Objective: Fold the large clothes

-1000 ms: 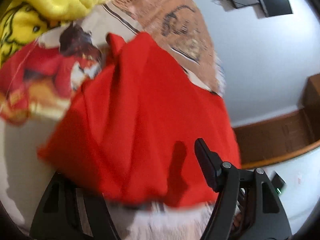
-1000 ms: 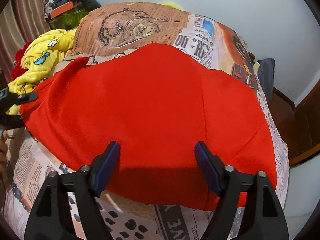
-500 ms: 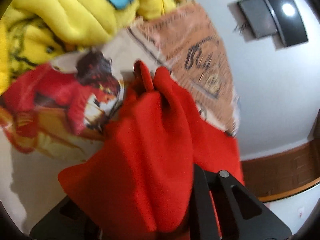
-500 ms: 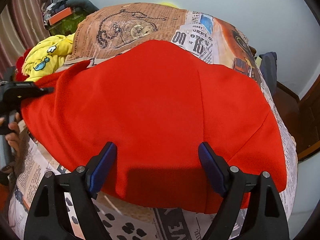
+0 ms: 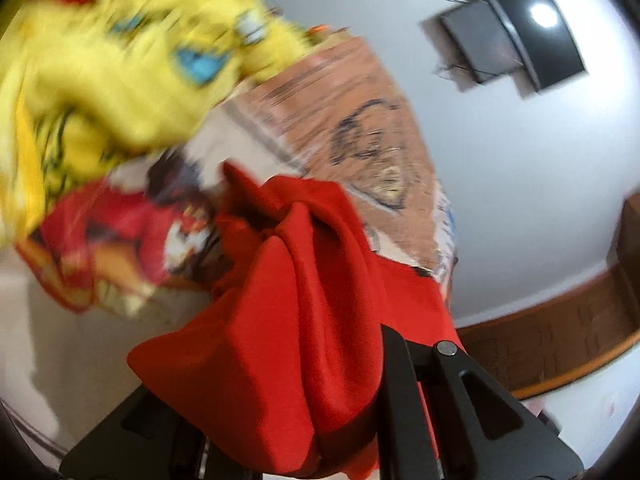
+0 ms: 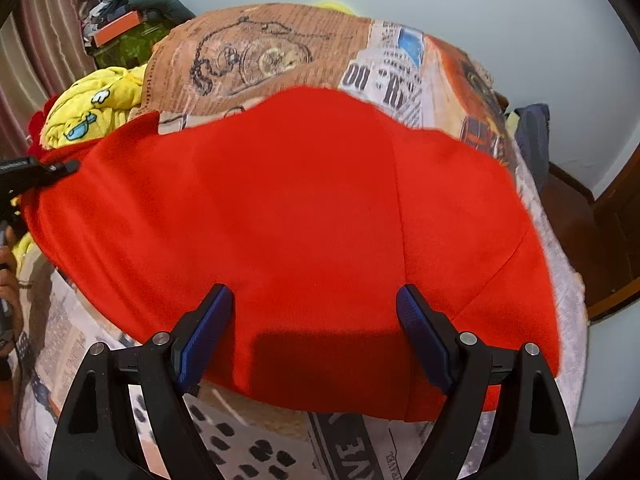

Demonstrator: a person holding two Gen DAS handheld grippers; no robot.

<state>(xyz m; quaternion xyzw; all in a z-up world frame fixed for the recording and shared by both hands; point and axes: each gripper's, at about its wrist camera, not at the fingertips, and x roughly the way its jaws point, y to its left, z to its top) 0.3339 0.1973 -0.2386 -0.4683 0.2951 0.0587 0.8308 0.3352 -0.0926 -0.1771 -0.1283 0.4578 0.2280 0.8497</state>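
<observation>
A large red garment [image 6: 304, 208] lies spread across a bed with a newspaper-print cover [image 6: 280, 52]. My right gripper [image 6: 316, 332] is open and empty, its blue pads just above the garment's near edge. My left gripper [image 5: 320, 420] is shut on a bunched corner of the red garment [image 5: 304, 320] and lifts it off the bed; its fingertips are hidden by the cloth. The left gripper also shows at the far left of the right wrist view [image 6: 36, 172], at the garment's left corner.
A yellow cartoon-print garment [image 6: 92, 112] lies piled at the bed's far left, also in the left wrist view [image 5: 120, 60]. A dark cloth [image 6: 532, 136] hangs at the bed's right side. White walls and wooden trim [image 5: 560, 332] surround the bed.
My left gripper has closed on the garment's left corner and raised it, bunching the cloth. My right gripper has stayed open over the near edge, shifting slightly.
</observation>
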